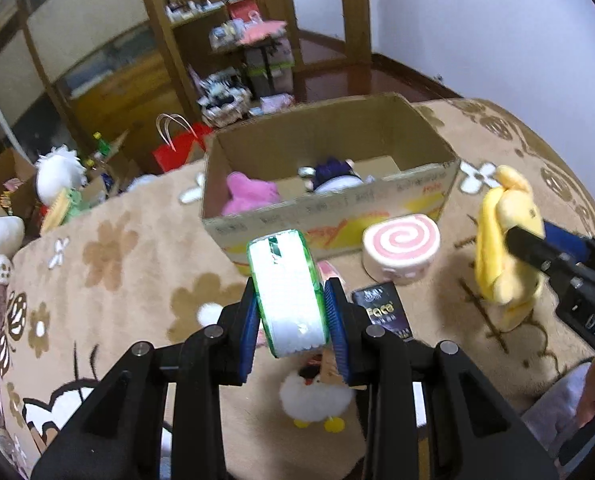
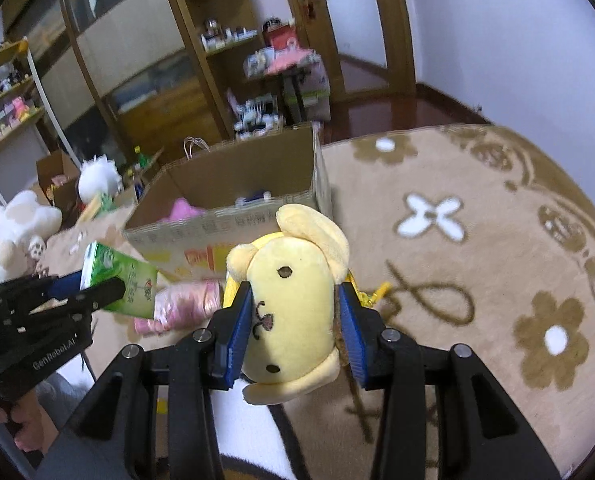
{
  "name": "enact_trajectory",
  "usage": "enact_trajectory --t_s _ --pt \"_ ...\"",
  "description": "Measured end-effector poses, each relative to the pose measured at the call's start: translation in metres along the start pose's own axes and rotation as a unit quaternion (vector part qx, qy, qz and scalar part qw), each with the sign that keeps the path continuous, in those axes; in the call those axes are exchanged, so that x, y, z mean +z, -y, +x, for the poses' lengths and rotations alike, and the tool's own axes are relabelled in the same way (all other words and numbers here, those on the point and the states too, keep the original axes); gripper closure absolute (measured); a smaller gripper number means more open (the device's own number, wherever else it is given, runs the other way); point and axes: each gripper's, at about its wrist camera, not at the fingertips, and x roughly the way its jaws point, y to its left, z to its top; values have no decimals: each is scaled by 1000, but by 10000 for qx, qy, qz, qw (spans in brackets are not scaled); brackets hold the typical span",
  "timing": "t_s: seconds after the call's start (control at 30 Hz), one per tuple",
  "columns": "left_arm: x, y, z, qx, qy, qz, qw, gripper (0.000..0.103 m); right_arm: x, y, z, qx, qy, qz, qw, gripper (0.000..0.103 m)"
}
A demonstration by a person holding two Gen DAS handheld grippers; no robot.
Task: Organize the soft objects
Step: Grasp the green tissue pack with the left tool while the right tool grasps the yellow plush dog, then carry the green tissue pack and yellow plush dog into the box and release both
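Lying open on the rug, the box waits beyond a yellow plush, light and squashy, clamped across its face by the right gripper, while the left gripper pinches a yielding tissue pack at mid-body.

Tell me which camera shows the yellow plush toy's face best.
The right wrist view: the yellow plush toy fills the centre, face toward the camera, eyes and mouth visible. The left wrist view shows it only side-on at the right edge.
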Motion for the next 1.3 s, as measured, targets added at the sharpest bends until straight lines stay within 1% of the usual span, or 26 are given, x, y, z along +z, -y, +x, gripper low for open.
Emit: enact_trajectory --t_s 0.1,0.2,0.3,0.37,0.5,0.63,0.7,0.83,1.0,1.1,1.3 --pt "3 -6 -8 130 209 -91 9997 73 9 -3 -8 3 213 -64 9998 59" --pt "7 -9 -19 328 557 -127 9978 73 20 -6 -16 10 413 -103 9991 59" --pt "16 -10 -33 345 931 -123 9950 73 31 -12 -22 51 595 -136 9981 59" --pt "22 -10 -44 438 1214 -87 9916 73 36 -16 -26 66 720 -190 9972 59" --pt "34 -16 -59 569 1607 -129 9853 73 50 -21 -31 127 908 -250 9955 59" --pt "49 -20 -67 906 1958 -62 9764 73 67 -27 -29 121 1070 -384 9934 59" --pt "58 -22 -68 1007 2114 -30 9722 73 74 -29 -25 97 1089 -440 9930 59" --pt "76 -28 -65 1022 2231 -111 9694 73 84 -32 -13 88 1085 -528 9927 59" --pt "97 -30 -54 1019 2255 -179 9687 73 98 -37 1 127 1133 -654 9913 59" --pt "102 -28 -49 1050 2304 -145 9673 73 102 -39 7 176 1156 -729 9905 59" --pt "101 -24 -29 935 2295 -82 9688 73 110 -42 23 255 1115 -827 9900 58"
